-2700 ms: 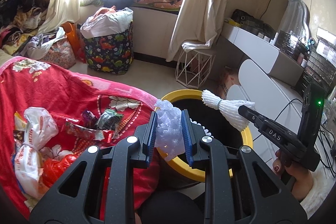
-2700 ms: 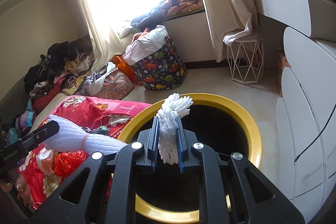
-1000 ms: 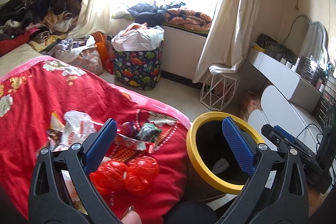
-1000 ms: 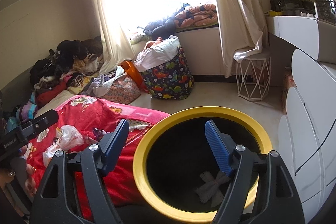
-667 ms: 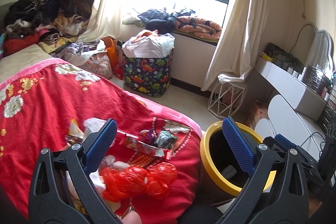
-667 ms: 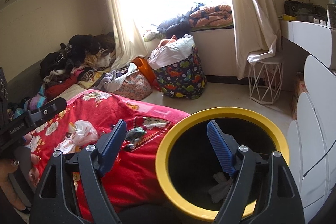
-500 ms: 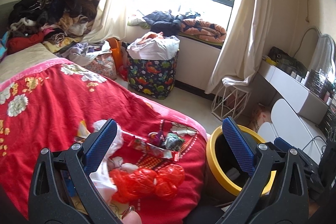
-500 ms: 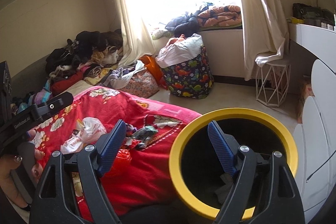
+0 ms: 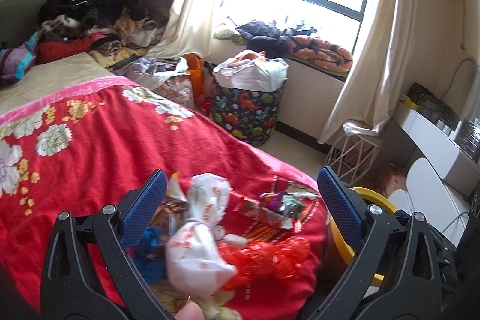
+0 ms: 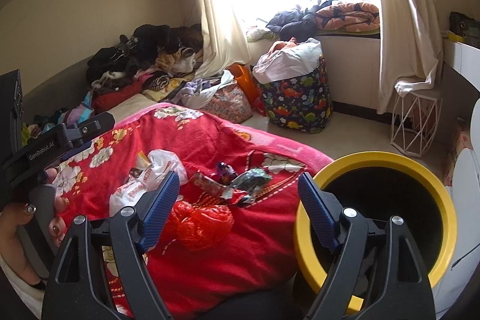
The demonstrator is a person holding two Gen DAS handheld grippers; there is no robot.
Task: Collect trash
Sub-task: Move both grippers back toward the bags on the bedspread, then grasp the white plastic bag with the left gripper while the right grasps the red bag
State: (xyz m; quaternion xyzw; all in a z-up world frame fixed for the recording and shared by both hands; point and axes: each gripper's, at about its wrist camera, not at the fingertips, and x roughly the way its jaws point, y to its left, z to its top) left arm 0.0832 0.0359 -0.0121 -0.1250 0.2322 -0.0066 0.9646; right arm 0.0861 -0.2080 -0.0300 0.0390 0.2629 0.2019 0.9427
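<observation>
both hand-held grippers stand wide open and hold nothing. the left hand-held gripper has its blue ribbed pads spread over the trash on the bed, and the right hand-held gripper has its jaws, which have just been opening, set with 1 pad over the red blanket and the other at the rim of the yellow-rimmed bin; nothing lies between them.

the only writing that reads is "genrobot.ai", in white on the side of the left hand-held gripper as the right wrist view shows it, gripped by a hand with painted nails. red print on the white plastic bag is too blurred to read.

that white plastic bag lies between the left pads, near the lens, not touched by them. just beside it is a red plastic bag, and beyond that a cluster of crumpled snack wrappers, all on the red blanket. in the right wrist view the red plastic bag sits just past the left pad, the wrappers further out between the pads, and the bin is on the floor against the bed.

2.7 s ago each hand-held gripper was clamped on a piece of white foam netting above the bin; now both are empty and have swung away from the bin toward the bed, and pale scraps lie in the bin's dark bottom.
</observation>
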